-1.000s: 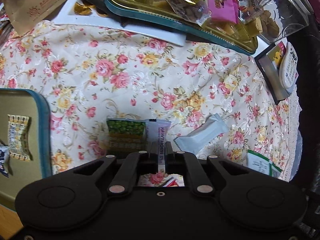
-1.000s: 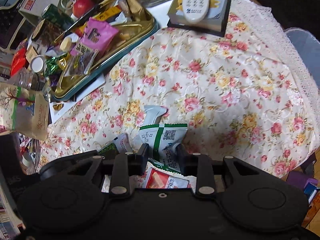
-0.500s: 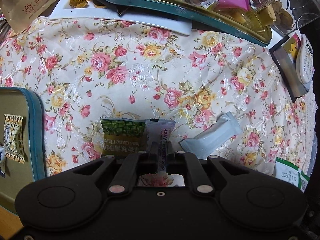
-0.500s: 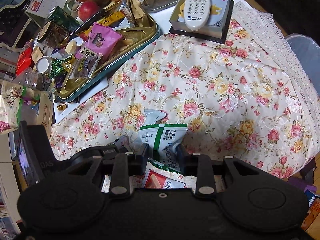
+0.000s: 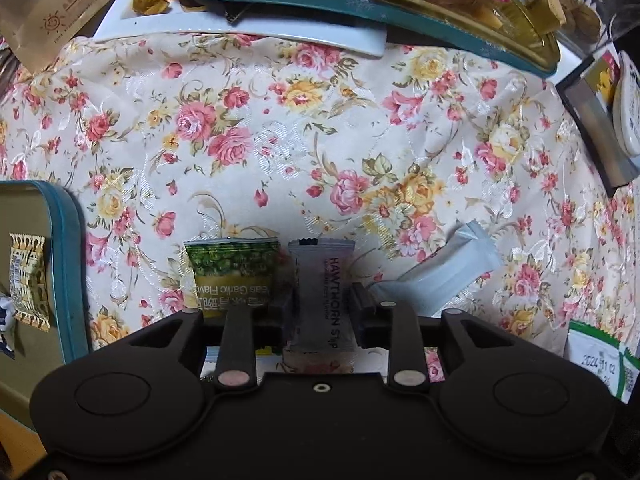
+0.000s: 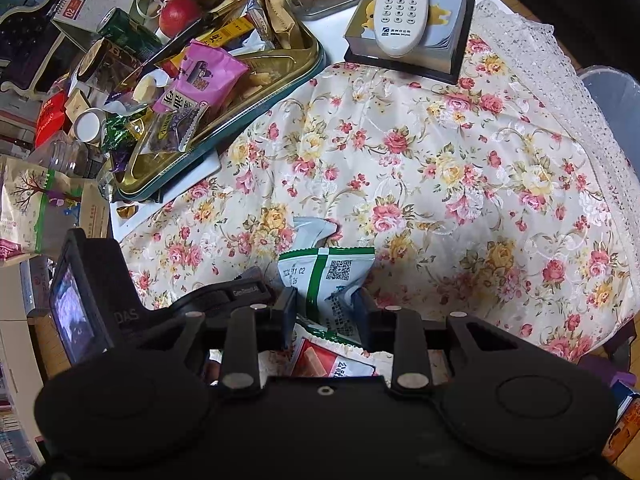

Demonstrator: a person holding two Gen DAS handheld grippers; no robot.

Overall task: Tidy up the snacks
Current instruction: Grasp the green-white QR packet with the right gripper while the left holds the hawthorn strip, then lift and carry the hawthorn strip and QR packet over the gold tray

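The grey hawthorn strip packet (image 5: pixel 322 292) is seen lying flat on the flowered tabletop (image 5: pixel 280 140), just right of the green peas packet (image 5: pixel 232 270) and left of a pale white wrapper (image 5: pixel 444 276), all near the lower middle of the left wrist view. It is straddled by the left tool (image 5: pixel 322 312), whose jaws are opening: a second ago they were clamped thin on it, and now a gap is visible on either side of the packet, so it is judged to have been released and laid in a row with the peas packet. To the far left a teal-rimmed tin (image 5: pixel 70 260) is seen with a yellow wrapped snack inside; at the far edge a second, crowded gold tray (image 5: pixel 400 12) is visible. In the right wrist view the right tool (image 6: pixel 325 312) is held narrow on a white-and-green packet (image 6: pixel 326 280), unchanged from before, which is probably to be placed next. A remote control (image 6: pixel 402 4) rests on a box far off.
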